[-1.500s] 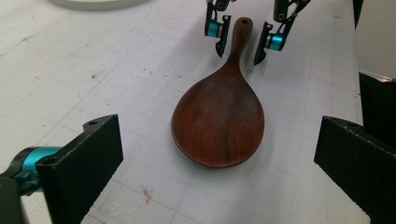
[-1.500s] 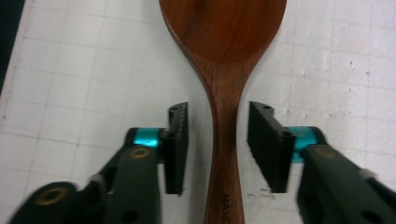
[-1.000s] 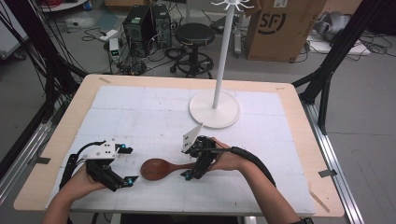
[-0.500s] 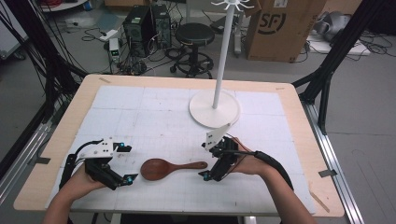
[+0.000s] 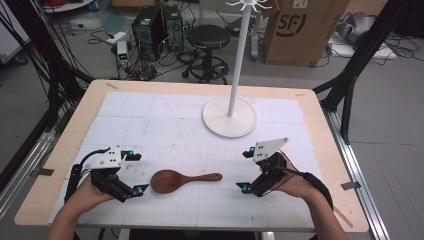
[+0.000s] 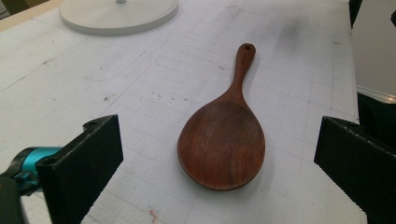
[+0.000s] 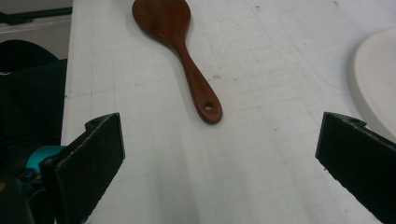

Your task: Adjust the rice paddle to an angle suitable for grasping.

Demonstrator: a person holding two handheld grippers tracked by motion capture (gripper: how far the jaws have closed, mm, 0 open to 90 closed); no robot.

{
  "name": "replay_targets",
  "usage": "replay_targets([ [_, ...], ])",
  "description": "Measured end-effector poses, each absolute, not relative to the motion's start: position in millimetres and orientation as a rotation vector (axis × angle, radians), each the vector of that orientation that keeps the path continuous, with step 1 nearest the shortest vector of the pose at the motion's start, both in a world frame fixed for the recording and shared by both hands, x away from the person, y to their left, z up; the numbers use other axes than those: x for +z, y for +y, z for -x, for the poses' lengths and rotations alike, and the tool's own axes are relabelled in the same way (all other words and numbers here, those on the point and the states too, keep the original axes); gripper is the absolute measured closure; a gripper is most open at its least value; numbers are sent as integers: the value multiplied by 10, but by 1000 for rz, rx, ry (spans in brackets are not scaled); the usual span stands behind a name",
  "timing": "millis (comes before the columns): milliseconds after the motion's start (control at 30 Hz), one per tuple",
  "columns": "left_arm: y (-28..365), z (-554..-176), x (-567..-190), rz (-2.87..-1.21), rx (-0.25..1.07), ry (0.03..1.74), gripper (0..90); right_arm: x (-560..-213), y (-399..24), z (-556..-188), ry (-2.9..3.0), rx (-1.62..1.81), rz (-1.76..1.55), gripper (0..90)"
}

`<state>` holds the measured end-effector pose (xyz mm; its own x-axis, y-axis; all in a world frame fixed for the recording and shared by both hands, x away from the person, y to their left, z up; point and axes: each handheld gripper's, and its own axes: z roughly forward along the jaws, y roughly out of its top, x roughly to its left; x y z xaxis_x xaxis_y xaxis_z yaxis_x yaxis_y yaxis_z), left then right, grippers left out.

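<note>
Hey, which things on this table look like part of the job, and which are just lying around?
Likely part of the job:
wooden spoon, flat between both grippers
left gripper, open
right gripper, open
white hook stand, probably

Just lying about:
cardboard box
stool
computer tower

This looks like a lab or workshop. The counter (image 5: 320, 107) carries a white gridded mat (image 5: 165, 120) and sits in a black metal frame (image 5: 360, 55). Behind it, on a grey concrete floor, stand computer towers (image 5: 155, 22), loose cables (image 5: 80, 25), a black stool (image 5: 207, 37) and a cardboard box (image 5: 300, 30).
</note>
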<state>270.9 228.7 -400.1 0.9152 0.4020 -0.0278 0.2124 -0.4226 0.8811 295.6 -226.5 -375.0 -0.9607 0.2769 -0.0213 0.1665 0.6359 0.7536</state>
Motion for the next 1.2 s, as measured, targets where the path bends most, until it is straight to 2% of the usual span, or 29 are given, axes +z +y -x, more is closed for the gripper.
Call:
replay_targets([
  [367, 2299, -2722, -3968, -2008, 224, 445, 17, -3745, -2665, -2844, 2601, 1299, -486, 2],
  [567, 2299, -2735, -3970, -2003, 218, 447, 17, -3866, -2833, -2767, 2552, 1352, -566, 2],
  [767, 2296, -2748, -3966, -2008, 220, 446, 17, -3976, -2926, -2733, 2530, 1363, -612, 2],
  [1200, 2296, -2758, -3958, -2001, 230, 475, 17, -3959, -2973, -2721, 2474, 1428, -638, 3],
])
